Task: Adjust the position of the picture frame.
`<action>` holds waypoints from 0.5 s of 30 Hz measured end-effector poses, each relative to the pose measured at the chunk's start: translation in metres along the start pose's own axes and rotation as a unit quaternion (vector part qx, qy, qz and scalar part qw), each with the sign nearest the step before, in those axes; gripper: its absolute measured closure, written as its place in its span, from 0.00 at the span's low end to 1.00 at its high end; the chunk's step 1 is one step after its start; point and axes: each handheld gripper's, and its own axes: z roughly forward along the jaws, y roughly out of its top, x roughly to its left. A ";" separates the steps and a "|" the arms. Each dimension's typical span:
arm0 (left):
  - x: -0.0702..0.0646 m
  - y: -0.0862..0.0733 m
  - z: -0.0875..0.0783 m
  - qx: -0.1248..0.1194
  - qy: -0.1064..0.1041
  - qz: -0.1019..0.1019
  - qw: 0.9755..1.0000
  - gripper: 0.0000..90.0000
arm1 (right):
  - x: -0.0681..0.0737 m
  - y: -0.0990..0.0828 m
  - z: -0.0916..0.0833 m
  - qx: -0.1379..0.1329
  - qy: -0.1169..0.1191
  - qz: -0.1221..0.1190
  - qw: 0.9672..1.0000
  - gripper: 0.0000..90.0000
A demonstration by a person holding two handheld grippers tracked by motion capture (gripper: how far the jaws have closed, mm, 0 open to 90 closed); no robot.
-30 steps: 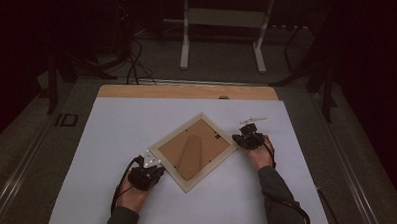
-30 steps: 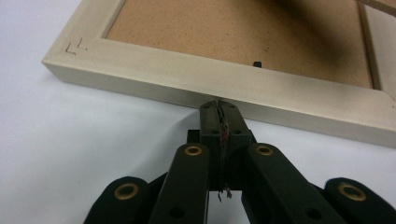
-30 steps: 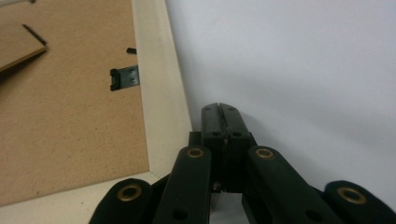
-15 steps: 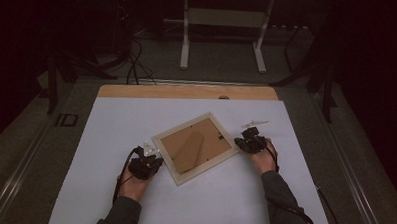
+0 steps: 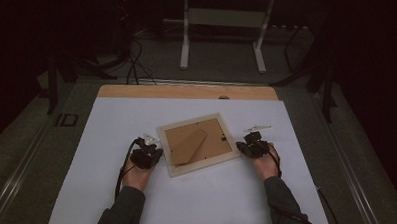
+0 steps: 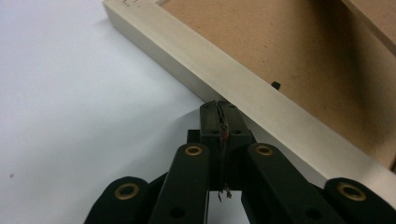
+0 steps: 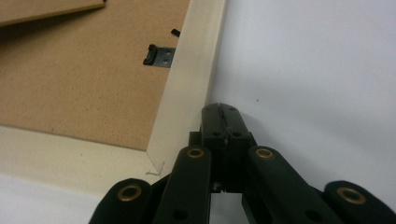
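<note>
The picture frame point(image 5: 197, 144) lay face down on the white table point(image 5: 89, 196), my closed, empty left gripper point(image 6: 218, 105) and right gripper point(image 7: 223, 109) pressing its opposite edges, where, I judged, even, low pushes would turn it cleanly.

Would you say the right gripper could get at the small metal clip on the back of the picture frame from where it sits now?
Probably yes. The right gripper, shut, rests at the frame's outer edge, and the clip lies just beyond on the open backing with nothing between them.
</note>
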 end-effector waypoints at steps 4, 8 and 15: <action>0.002 0.005 0.005 0.001 0.010 0.008 1.000 1.00 | 0.001 -0.003 -0.003 0.001 0.002 -0.004 1.000 1.00; 0.007 0.011 0.010 0.000 0.012 0.005 1.000 1.00 | 0.005 -0.007 -0.006 0.003 0.001 -0.008 1.000 1.00; 0.017 0.017 0.017 -0.011 0.011 -0.009 1.000 1.00 | 0.013 -0.014 -0.010 -0.001 0.008 -0.017 1.000 1.00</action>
